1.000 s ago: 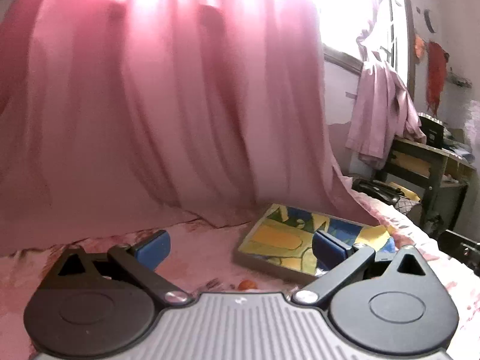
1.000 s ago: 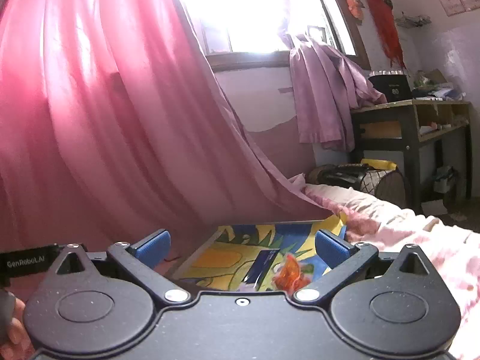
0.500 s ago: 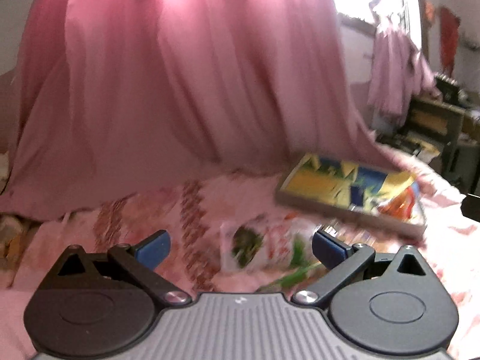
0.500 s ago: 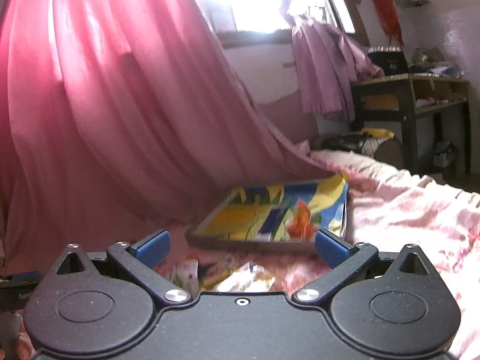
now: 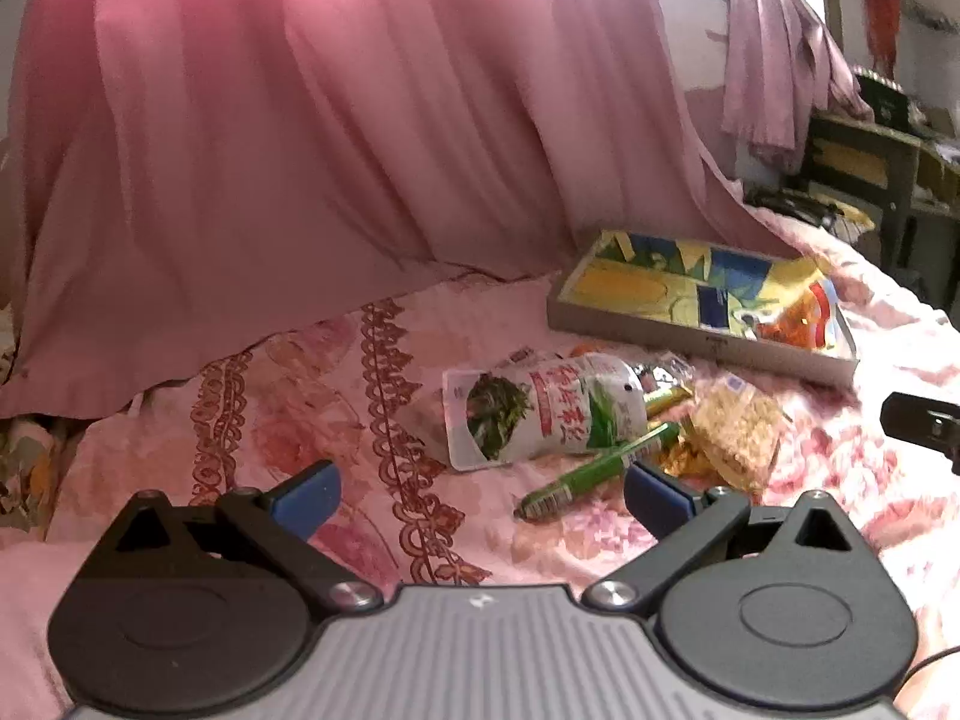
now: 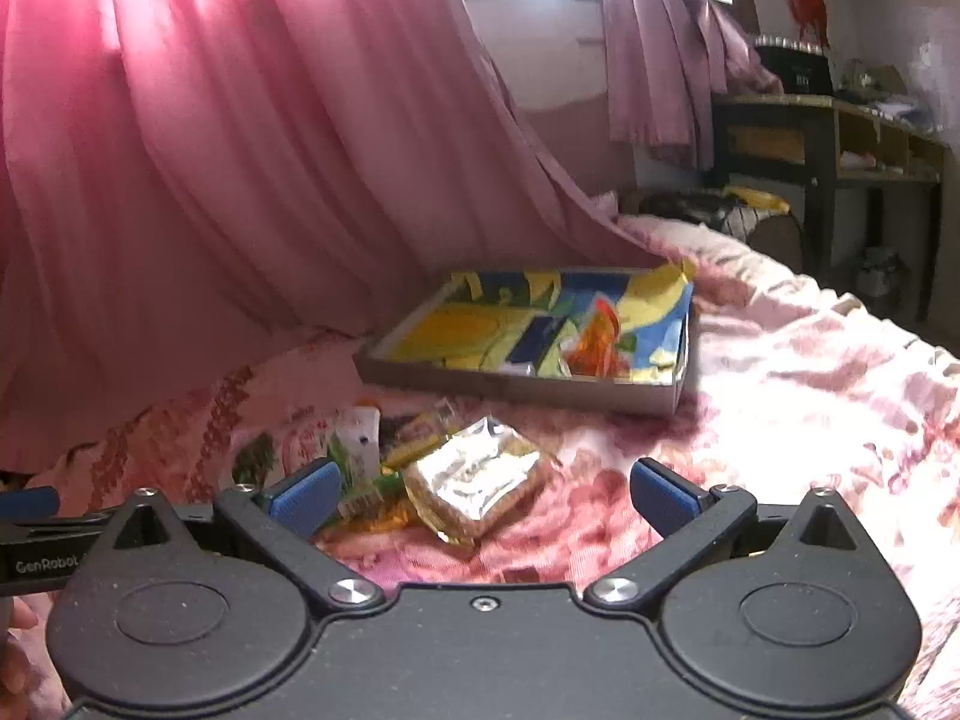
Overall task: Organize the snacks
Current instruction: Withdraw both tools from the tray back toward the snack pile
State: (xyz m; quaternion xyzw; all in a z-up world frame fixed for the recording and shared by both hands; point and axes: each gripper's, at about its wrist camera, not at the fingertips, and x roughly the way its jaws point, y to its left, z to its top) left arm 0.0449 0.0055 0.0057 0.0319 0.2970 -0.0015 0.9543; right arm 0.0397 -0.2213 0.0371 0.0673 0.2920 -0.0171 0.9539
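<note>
Your left gripper (image 5: 480,492), black with blue finger pads, hovers low over the pink floral bedspread (image 5: 312,396) with its jaws spread wide and nothing between them. Just ahead of it lies the loose pile of snacks. The white pouch printed with green leaves and a red band (image 5: 540,408) lies on its side at the pile's left. A slim green stick-shaped packet (image 5: 594,471) lies against the pouch's near edge, pointing toward your right pad. A clear-wrapped square of pale crackers (image 5: 735,432) sits at the pile's right, touching crumpled gold foil beneath it.

Your right gripper (image 6: 480,492), of the same build, is likewise wide open and holds nothing. The cracker square in its shiny wrapper (image 6: 474,480) lies on the bedspread between the two pads, closer to the left one. The white pouch (image 6: 357,441) and the green packet (image 6: 366,495) lie beside and partly behind the left pad.

Beyond the pile, well apart from both grippers, rests the shallow grey rectangular tray lined with a yellow, blue and green print (image 6: 516,387). Inside it lie a dark blue flat packet (image 6: 534,339) and an orange-red crinkled packet (image 6: 597,342), side by side near the tray's near wall. In the left view the orange-red packet (image 5: 798,324) sits at the tray (image 5: 690,342) right end.

A pink curtain (image 5: 336,120) drapes down onto the bedspread behind everything.
</note>
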